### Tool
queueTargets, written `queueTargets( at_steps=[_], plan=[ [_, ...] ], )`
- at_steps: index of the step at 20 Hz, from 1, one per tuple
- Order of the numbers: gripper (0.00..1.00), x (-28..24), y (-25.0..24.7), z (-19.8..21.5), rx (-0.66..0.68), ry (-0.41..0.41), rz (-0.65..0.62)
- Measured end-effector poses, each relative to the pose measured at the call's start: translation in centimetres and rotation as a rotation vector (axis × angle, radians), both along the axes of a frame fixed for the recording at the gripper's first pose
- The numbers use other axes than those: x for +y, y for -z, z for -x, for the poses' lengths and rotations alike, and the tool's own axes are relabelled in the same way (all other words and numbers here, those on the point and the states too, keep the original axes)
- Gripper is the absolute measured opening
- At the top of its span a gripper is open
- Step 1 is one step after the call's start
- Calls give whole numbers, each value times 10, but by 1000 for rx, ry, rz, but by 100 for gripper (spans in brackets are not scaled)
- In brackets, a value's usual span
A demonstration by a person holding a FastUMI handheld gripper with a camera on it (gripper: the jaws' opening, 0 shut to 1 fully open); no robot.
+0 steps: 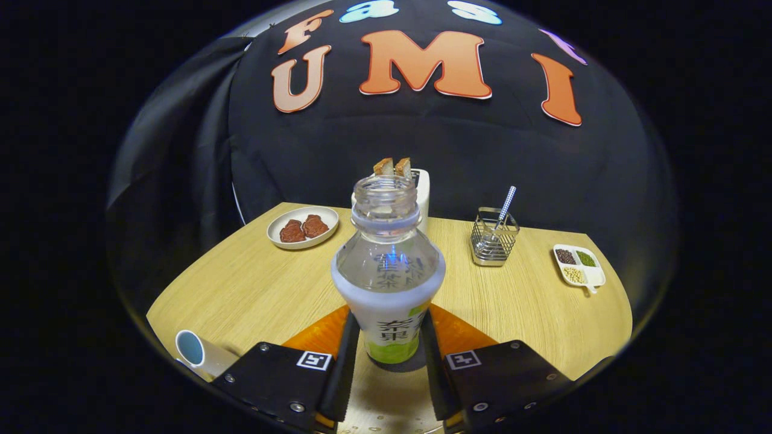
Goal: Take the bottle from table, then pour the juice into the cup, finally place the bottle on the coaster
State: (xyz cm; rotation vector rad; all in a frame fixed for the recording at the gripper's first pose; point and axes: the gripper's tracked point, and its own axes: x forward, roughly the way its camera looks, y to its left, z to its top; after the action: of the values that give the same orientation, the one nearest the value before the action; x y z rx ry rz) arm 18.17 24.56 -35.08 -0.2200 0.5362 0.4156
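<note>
Round wooden table under warm light, seen from low on the gripper. At centre, between the two black fingers, a clear plastic bottle, upright, cap off, standing on an orange coaster. Fingers pinching the bottle's lower body from both sides, touching the label.

At 8 o'clock from the bottle, near the table edge, a white cup with a blue inside, apparently lying on its side, mouth facing the camera. At 12 o'clock, behind the bottle, a white toaster with two slices of toast standing up. At 11 o'clock, a white plate with two brown pieces of food. At 1 o'clock, a wire holder with a striped straw. At 3 o'clock, a small divided dish of beans.

Likely step: either grasp at pick-up or final placing on the coaster; hard to tell which. Bottle looking nearly empty. Next move, if placing: opening the fingers gently, backing straight away.

Label: green and white with dark Chinese characters, not clearly readable. Square black-and-white markers on both fingers.
</note>
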Motion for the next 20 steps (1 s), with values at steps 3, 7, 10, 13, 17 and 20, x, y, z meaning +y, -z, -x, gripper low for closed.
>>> queueTargets(
  at_steps=[3, 7, 10, 13, 17, 20],
  plan=[
    [54, -7, 10, -11, 12, 8, -9],
    [55, -12, 14, -21, -4, 17, -10],
    [56, -8, 21, -17, 6, 6, -20],
    [58, -6, 25, -17, -13, -2, -6],
    [63, -7, 24, -16, -5, 21, -9],
    [68, -9, 21, -13, -12, 21, 6]
  ],
)
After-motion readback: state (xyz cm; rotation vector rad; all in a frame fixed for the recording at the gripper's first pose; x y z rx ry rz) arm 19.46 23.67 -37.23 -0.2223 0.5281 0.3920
